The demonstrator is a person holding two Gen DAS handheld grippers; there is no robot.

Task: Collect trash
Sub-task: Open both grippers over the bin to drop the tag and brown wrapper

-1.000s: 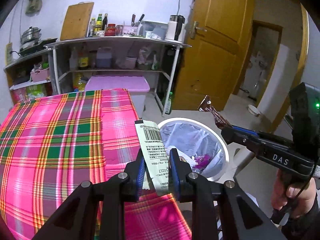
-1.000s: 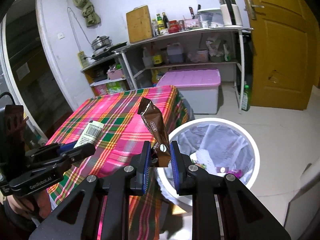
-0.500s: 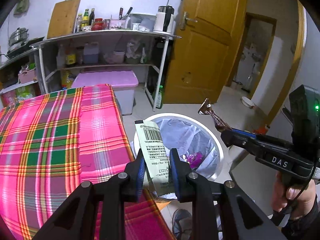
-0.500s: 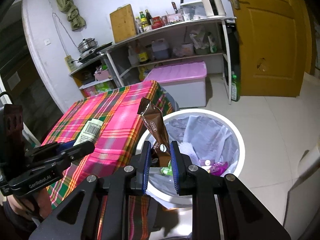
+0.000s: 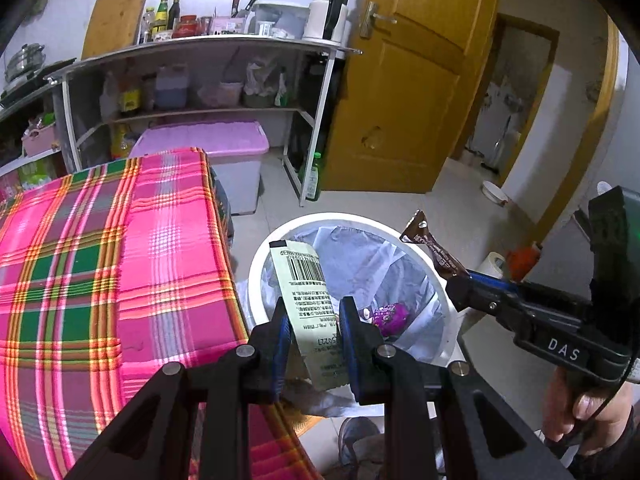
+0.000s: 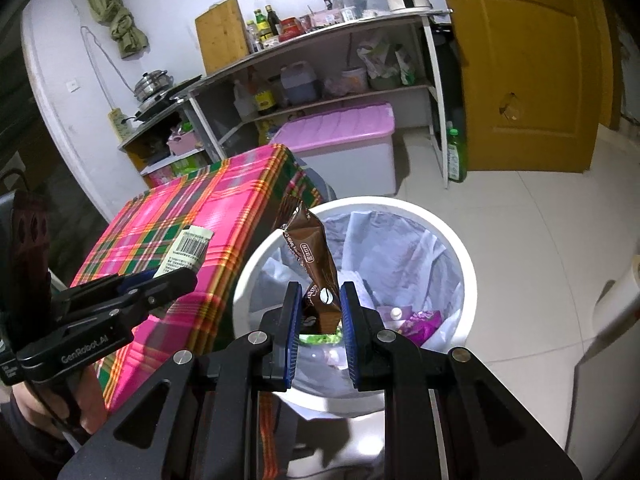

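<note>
Pink and green checked cloth [image 5: 100, 264] covers the table at nine o'clock in the left wrist view. Just beyond the far end of the table, near eleven o'clock, a pale storage box [image 5: 236, 176] with a closed lilac lid stands on the floor under a metal shelf [image 5: 208, 46]; what is inside it I cannot tell. The left gripper [image 5: 314, 320] is clenched on a pale green wrapper [image 5: 308, 292] with a barcode, which stands upright between the blue pads, in front of the near rim of the bin. At the centre stands a white round trash bin [image 5: 320, 222] beside the table edge, lined with a thin plastic bag [image 5: 360, 256]. Inside it lie a purple packet [image 5: 390, 314] and, seen from the right wrist, something green [image 6: 320, 338] and some white scraps. At three o'clock the right gripper [image 6: 320, 312] is grasping a brown wrapper [image 6: 316, 264], held above the open bin. A hand [image 5: 580, 412] holds this gripper's handle at four o'clock.
</note>
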